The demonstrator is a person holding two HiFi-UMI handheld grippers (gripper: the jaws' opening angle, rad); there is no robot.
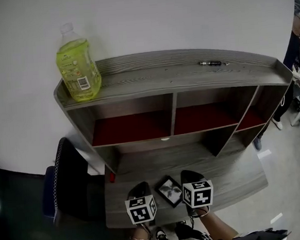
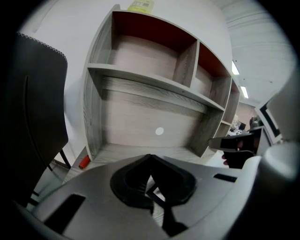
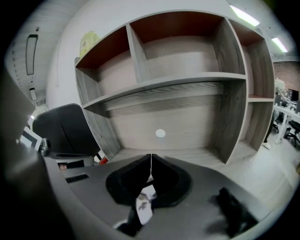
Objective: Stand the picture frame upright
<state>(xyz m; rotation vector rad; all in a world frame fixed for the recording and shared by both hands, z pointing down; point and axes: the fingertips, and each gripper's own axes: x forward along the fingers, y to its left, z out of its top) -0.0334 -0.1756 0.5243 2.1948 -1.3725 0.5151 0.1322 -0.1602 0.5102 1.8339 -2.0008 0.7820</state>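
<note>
A small black picture frame (image 1: 169, 191) with a pale print lies flat on the grey desk (image 1: 231, 172), near its front edge. My left gripper (image 1: 142, 186) hovers just to the frame's left and my right gripper (image 1: 191, 174) just to its right. Neither touches it. In the left gripper view the jaws meet at their tips (image 2: 150, 157), and a corner of the frame (image 2: 157, 195) shows below them. The right gripper's jaws (image 3: 151, 157) are likewise shut on nothing, with the frame (image 3: 146, 205) visible under them.
A grey hutch (image 1: 172, 79) with red-backed compartments rises behind the desk. A green bottle (image 1: 77, 63) and a pen (image 1: 211, 63) rest on its top. A black chair (image 1: 67, 180) stands at the left. A small red object (image 1: 112, 177) lies at the desk's left edge.
</note>
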